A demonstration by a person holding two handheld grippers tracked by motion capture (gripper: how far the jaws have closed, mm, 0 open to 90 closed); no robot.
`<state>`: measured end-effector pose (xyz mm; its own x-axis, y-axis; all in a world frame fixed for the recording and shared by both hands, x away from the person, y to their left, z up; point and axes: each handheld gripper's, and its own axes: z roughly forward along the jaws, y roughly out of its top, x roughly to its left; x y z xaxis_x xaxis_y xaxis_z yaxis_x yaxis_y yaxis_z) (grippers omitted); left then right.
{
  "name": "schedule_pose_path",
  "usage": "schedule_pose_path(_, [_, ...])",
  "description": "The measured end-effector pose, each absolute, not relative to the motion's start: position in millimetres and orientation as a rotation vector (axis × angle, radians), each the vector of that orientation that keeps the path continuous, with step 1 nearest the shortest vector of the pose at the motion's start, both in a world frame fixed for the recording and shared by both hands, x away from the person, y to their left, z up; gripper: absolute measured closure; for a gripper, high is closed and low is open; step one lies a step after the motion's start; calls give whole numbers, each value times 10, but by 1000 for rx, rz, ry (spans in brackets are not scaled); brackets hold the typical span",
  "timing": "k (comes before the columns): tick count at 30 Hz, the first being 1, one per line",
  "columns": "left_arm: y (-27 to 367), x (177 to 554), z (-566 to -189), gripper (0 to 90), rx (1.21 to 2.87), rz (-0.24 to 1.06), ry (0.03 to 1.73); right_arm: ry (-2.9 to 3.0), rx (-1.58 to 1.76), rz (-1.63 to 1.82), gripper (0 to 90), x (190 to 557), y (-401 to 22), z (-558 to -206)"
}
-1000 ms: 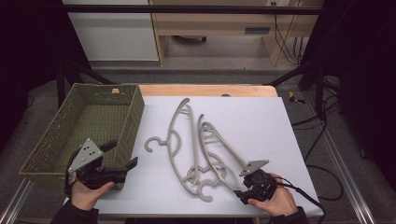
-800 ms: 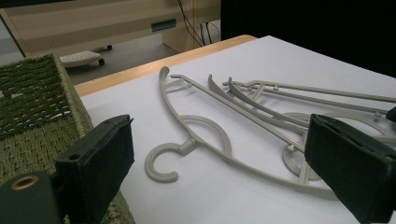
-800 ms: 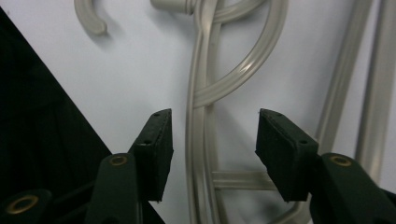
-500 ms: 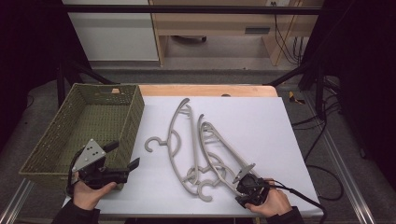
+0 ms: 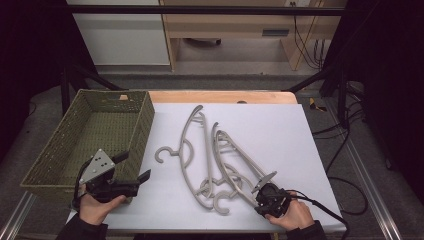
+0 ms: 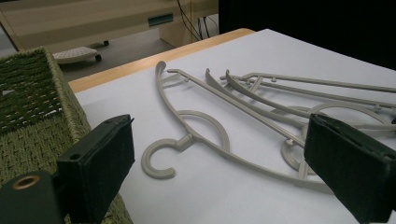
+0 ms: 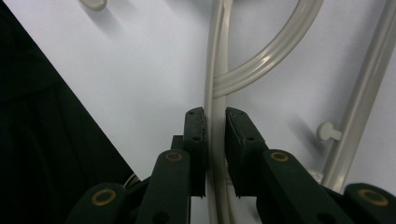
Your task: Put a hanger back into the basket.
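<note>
The right gripper (image 7: 215,121), jaws having just been closing, is pinching an unlabelled grey hanger (image 7: 215,70) lying on the white table (image 5: 280,135), while the left gripper (image 5: 134,167) is hovering agape beside the green basket (image 5: 75,145).

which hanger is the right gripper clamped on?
The rightmost hanger of the three: right gripper pinches its lower arm. The left hanger, hook toward the basket, lies untouched.

Bright, even overhead light on the table (image 5: 280,125), dark surroundings, soft shadows, close views slightly blurred.
</note>
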<state>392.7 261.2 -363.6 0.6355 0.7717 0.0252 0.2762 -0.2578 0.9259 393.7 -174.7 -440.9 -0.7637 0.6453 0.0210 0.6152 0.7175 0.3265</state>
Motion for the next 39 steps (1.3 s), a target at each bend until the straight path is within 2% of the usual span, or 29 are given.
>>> schedule_pose_path(10, [2593,3934,-3655,83,1833,594,838,2792,1130,624,812,3960,-1863,-4235])
schedule_pose_path(39, [2526,3935,-3673,83,1870,600,803,2620,1060,903,820,4028,-1971,-3701])
